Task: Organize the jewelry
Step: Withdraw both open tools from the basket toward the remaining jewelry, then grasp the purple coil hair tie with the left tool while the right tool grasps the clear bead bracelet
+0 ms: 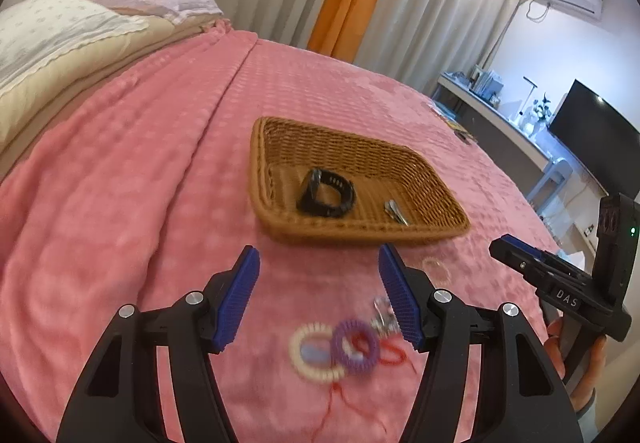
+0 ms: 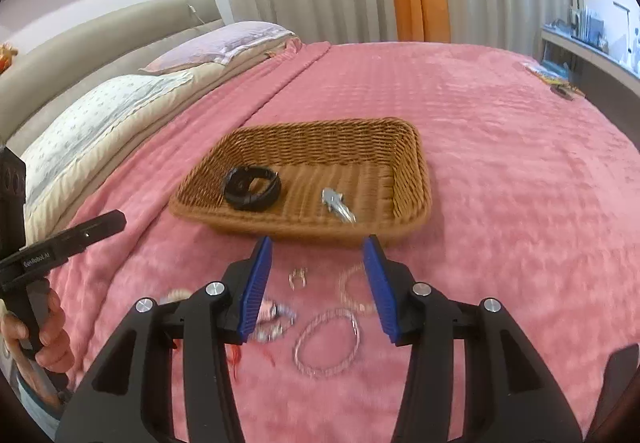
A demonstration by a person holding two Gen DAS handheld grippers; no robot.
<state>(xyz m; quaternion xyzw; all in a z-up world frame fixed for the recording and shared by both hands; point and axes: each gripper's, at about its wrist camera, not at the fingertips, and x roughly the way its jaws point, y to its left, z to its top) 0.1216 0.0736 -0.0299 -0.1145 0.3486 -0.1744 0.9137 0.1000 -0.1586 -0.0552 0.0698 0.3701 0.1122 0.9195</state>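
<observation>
Across the pink blanket [image 2: 500,163] of the bed, a wicker basket [image 2: 404,179] sits mid-spread, already holding a black watch [image 2: 252,187] and a silver hair clip [image 2: 338,205]. Nearer the bed's front edge lie the loose pieces: a white coil hair tie [image 1: 316,355], a purple one [image 1: 356,346] touching it, a red cord loop [image 1: 394,353], a beaded bracelet [image 2: 326,341] and what may be a small clear ring [image 2: 297,277], blurred. All look light and springy or limp; the slippery beads want pinching across the strand. Left gripper [image 1: 318,299] and right gripper [image 2: 318,289] both hover with jaws apart, holding nothing.
</observation>
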